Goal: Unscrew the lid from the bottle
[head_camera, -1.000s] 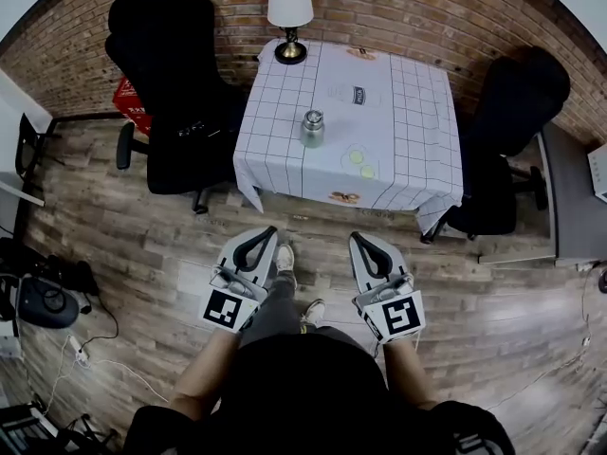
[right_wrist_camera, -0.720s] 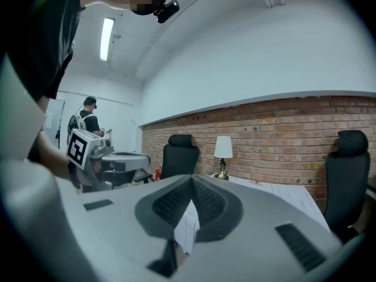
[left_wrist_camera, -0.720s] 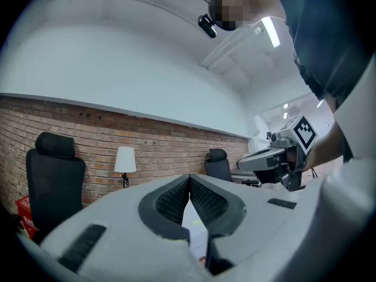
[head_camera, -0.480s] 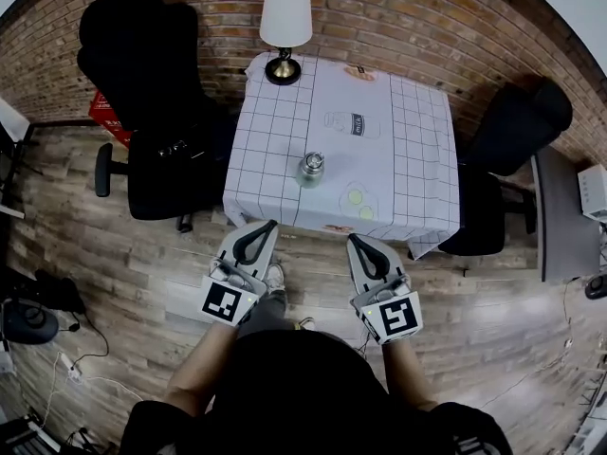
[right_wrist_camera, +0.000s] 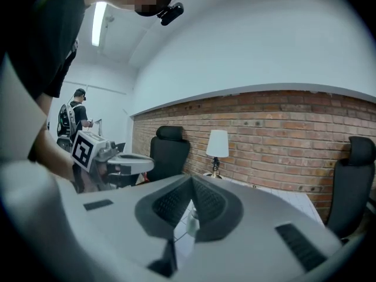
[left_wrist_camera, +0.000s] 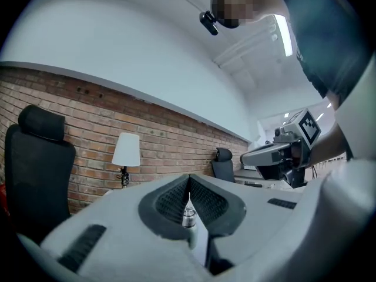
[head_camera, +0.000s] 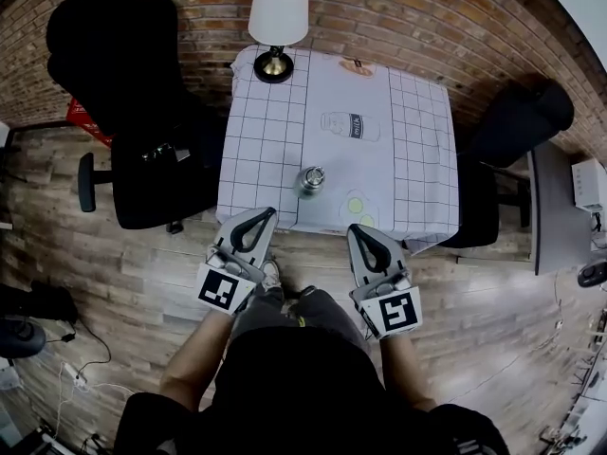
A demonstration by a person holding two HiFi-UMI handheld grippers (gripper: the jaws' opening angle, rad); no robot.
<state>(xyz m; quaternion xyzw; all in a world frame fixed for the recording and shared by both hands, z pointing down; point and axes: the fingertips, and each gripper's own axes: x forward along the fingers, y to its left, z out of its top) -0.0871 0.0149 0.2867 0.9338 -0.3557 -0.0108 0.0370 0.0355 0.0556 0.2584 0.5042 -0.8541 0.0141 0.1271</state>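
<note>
Nearest, the left gripper (head_camera: pixel 258 220) and the right gripper (head_camera: pixel 360 237) are held side by side over the floor. Both are pressed fully together and nothing is gripped. Just beyond them, the bottle (head_camera: pixel 311 180) stands upright on the near part of the table (head_camera: pixel 417 150), slightly left of centre, with its lid (head_camera: pixel 313 172) still on. In each gripper view it is seen past the closed tips. The bottle looks metallic or glassy, so it is judged rigid, smooth and rather slippery, and light enough to spin or tip. One gripper is best closed low round the body and the other round the rim of the lid. At the far edge stands a lamp (head_camera: pixel 278 17). Compared with the earlier frames, the table and bottle are now much closer to the grippers, which remain closed.
</note>
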